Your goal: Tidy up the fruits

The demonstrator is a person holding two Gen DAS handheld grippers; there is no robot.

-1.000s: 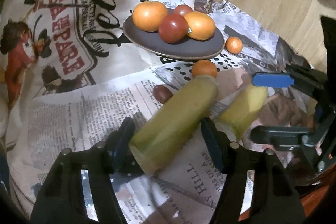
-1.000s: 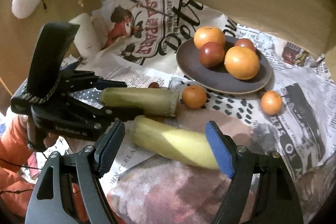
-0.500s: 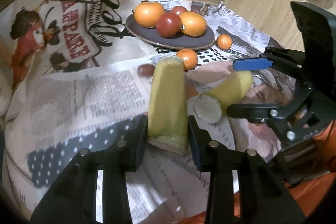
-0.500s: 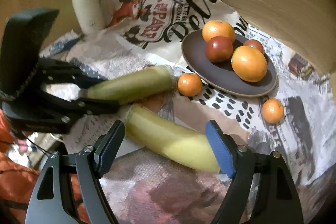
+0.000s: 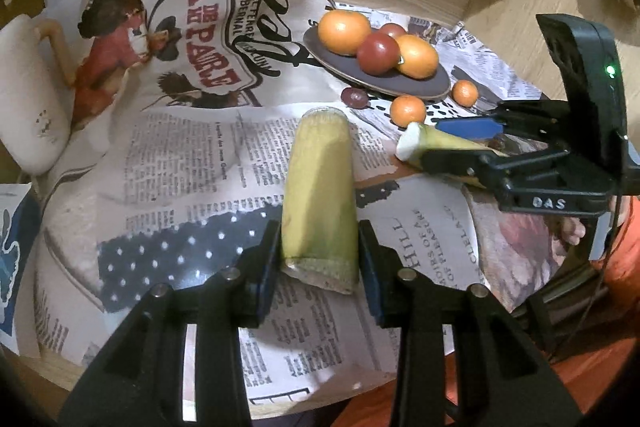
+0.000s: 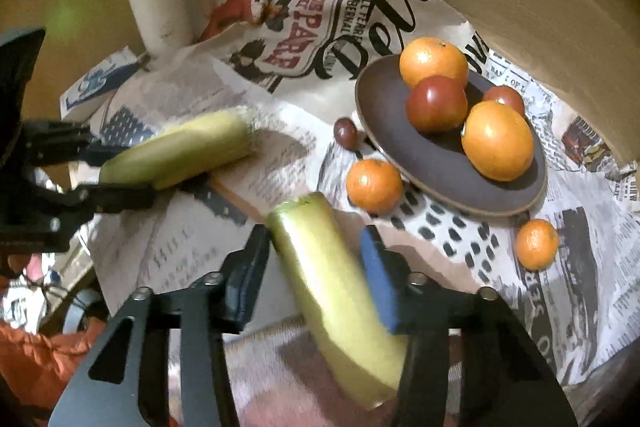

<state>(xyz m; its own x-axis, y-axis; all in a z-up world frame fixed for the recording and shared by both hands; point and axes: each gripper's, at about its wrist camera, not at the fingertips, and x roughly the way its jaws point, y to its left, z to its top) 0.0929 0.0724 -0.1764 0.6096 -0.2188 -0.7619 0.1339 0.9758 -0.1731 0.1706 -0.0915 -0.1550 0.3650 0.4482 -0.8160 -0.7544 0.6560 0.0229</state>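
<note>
Now both grippers are pinching a cob each — the left gripper [image 5: 319, 255] clamping its cob [image 5: 320, 195], the right gripper [image 6: 316, 269] newly gripping its cob [image 6: 336, 291] — freeing both for sorting, the plate [image 6: 420, 163] lying at one o'clock.

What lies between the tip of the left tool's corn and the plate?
In the left wrist view, a small dark fruit lies on the newspaper between the corn and the plate, close under its rim.

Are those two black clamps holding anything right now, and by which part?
Yes. The left gripper clamps one corn cob near its cut end. The right gripper straddles the second corn cob mid-length; whether its jaws are gripping is unclear.
</note>
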